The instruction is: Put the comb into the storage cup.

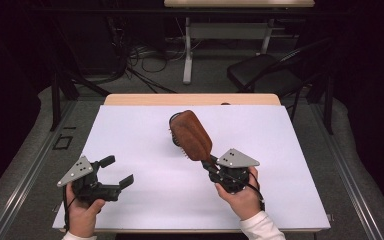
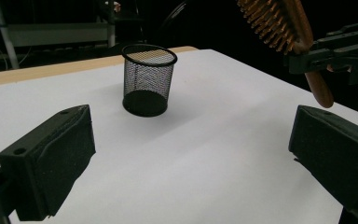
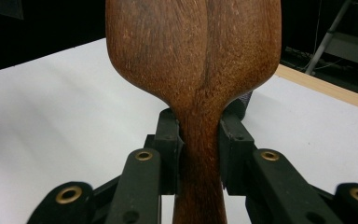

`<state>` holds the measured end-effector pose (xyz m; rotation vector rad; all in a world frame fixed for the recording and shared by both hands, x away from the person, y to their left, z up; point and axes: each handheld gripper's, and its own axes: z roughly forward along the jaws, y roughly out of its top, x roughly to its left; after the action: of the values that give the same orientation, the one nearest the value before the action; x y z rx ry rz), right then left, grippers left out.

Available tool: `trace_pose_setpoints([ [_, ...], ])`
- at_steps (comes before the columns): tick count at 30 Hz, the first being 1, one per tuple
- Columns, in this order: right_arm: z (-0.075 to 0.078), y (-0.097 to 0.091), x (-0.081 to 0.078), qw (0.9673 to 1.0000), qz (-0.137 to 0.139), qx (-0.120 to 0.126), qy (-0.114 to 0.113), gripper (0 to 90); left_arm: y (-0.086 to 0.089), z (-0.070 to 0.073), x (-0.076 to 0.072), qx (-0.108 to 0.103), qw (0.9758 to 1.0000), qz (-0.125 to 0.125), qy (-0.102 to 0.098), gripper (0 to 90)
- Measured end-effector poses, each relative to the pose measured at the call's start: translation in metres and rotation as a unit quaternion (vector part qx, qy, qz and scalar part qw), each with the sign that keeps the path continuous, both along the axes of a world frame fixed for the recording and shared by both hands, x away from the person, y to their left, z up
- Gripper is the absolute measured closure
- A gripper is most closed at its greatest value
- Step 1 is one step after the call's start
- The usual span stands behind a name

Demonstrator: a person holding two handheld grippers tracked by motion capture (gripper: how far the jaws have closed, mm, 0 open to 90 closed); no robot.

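Observation:
A brown wooden hairbrush (image 1: pixel 192 135) is held up off the white sheet by its handle, head pointing away and to the left. My right gripper (image 1: pixel 211 165) is shut on that handle; in the right gripper view the pads (image 3: pixel 170 140) press both sides of the brush (image 3: pixel 193 56). In the left gripper view the brush's bristles (image 2: pixel 279 23) face down-left, above and right of a black mesh cup (image 2: pixel 148 80) standing upright on the sheet. In the high view the brush head hides most of the cup. My left gripper (image 1: pixel 117 171) rests low at the near left, open with nothing between its fingers (image 2: pixel 191 158).
A white sheet (image 1: pixel 130 135) covers the table, with a wooden strip (image 1: pixel 190 99) bare along the far edge. Beyond it stand a black chair (image 1: pixel 265 72) and another table's white leg (image 1: pixel 187 55), with cables on the floor.

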<state>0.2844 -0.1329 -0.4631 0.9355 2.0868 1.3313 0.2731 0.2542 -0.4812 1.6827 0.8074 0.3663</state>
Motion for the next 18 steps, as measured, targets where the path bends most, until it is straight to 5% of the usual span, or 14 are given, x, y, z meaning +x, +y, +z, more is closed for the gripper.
trace_pose_setpoints([
  [10, 0.0003, -0.0004, -0.0009, 1.0000, 0.004, 0.003, -0.002, 72.4, -0.0022, 0.0018, 0.0019, -0.001, 1.0000, 0.004, 0.008, 0.4],
  [18, 0.0008, -0.0016, -0.0008, 1.0000, 0.003, 0.008, -0.004, 72.4, -0.0032, 0.0035, 0.0029, -0.023, 0.9995, 0.008, 0.019, 0.4],
])
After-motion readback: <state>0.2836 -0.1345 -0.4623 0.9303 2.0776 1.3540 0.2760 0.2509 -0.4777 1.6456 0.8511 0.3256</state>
